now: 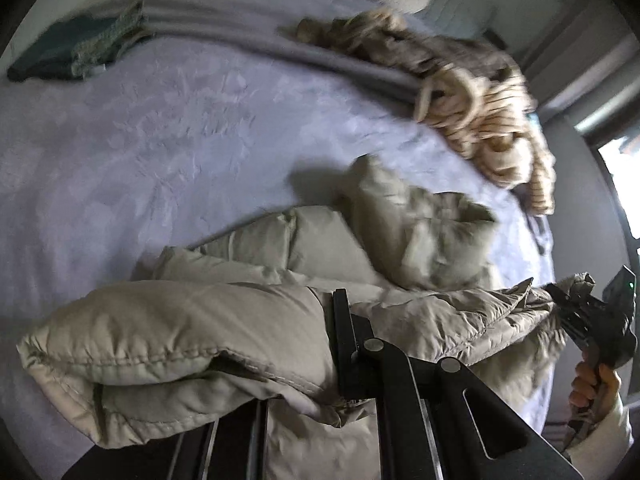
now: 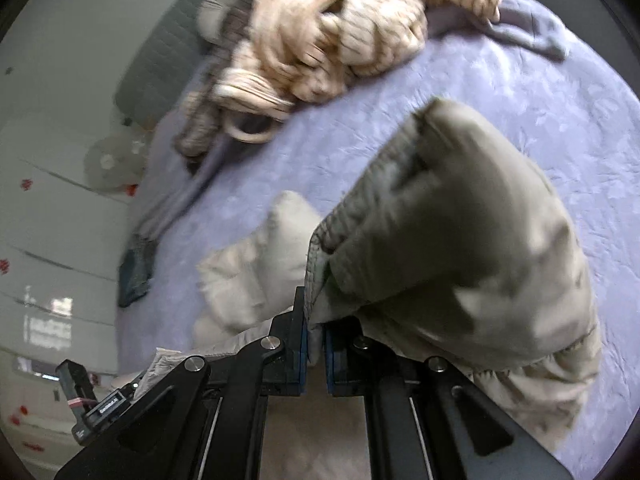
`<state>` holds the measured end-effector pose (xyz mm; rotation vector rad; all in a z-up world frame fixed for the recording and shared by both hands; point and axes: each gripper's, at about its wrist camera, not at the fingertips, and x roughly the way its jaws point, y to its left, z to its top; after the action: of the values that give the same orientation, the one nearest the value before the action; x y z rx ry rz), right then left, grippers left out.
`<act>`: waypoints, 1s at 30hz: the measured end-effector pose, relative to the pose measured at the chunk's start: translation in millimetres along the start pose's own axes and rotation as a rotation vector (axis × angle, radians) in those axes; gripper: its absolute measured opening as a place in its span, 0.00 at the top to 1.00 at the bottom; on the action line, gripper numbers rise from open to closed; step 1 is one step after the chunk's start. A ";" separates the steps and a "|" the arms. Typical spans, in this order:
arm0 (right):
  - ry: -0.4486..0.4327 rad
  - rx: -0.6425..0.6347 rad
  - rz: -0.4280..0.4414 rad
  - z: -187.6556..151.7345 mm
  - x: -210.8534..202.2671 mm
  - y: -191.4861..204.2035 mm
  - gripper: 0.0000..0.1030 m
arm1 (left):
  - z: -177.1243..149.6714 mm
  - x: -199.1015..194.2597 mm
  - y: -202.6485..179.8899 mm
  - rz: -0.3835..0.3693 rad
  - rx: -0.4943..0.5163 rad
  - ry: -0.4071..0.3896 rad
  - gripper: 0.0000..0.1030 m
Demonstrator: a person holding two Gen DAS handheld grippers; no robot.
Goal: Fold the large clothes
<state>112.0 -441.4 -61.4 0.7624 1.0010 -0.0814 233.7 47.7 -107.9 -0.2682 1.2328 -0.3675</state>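
The puffer jacket [image 1: 248, 320] hangs bunched between my two grippers above the near edge of the bed [image 1: 140, 140]. My left gripper [image 1: 340, 344] is clamped on its padded hem; my right gripper [image 2: 316, 332] pinches another fold, its blue pads closed on the fabric. Farther off, a striped cream garment [image 2: 340, 28] lies heaped on the bed's far right, and a dark folded item [image 1: 60, 52] lies at far left.

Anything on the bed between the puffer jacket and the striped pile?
No: the left wrist view shows only bare lilac bedspread between the jacket and the striped pile.
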 end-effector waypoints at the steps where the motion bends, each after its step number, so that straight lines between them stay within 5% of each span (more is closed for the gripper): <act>1: 0.007 0.011 -0.011 2.4 11.1 -5.0 0.93 | 0.9 14.6 2.0 0.014 -0.007 0.009 0.88; 7: 0.026 0.076 -0.038 0.5 61.4 -35.9 0.93 | 1.8 66.8 6.0 0.059 -0.020 0.018 0.88; 13: 0.036 0.064 -0.036 3.5 60.1 -35.7 0.92 | -1.3 41.3 -3.9 0.051 0.049 -0.067 0.82; 14: 0.036 0.058 -0.034 3.4 56.3 -35.0 0.92 | -3.9 33.3 -6.8 0.042 0.067 -0.083 0.76; 16: 0.042 0.048 -0.028 4.4 48.6 -31.5 0.89 | -8.5 20.7 -11.3 0.043 0.098 -0.103 0.40; 17: 0.044 0.042 -0.023 5.1 45.9 -29.2 0.85 | -11.4 12.2 -13.8 0.071 0.111 -0.129 0.09; 18: 0.040 0.031 -0.021 5.2 39.4 -27.0 0.73 | -14.6 1.6 -16.5 0.112 0.125 -0.179 0.02; 19: 0.033 0.023 -0.023 6.0 35.4 -24.8 0.54 | -15.8 -6.8 -19.4 0.143 0.143 -0.217 0.02; 20: 0.024 0.012 -0.019 7.0 30.8 -22.5 0.46 | -16.5 -11.9 -20.2 0.156 0.158 -0.225 0.02; 23: 0.015 -0.031 0.011 7.3 16.0 -15.1 0.43 | -13.7 -20.9 -22.6 0.149 0.162 -0.236 0.02; 25: 0.028 -0.072 0.015 1.0 11.4 -8.1 0.54 | -14.5 -23.0 -24.4 0.111 0.163 -0.236 0.17; 27: 0.054 -0.137 0.010 -11.8 15.3 2.4 0.80 | -16.2 -16.5 -31.5 0.053 0.168 -0.193 0.52; 30: 0.101 -0.255 0.002 -34.2 38.1 21.4 0.81 | -24.3 11.7 -55.3 0.018 0.220 -0.160 0.62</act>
<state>116.8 -394.2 -90.2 0.5382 1.0821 0.0864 206.9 -7.6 -103.9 -0.0947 1.0277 -0.4539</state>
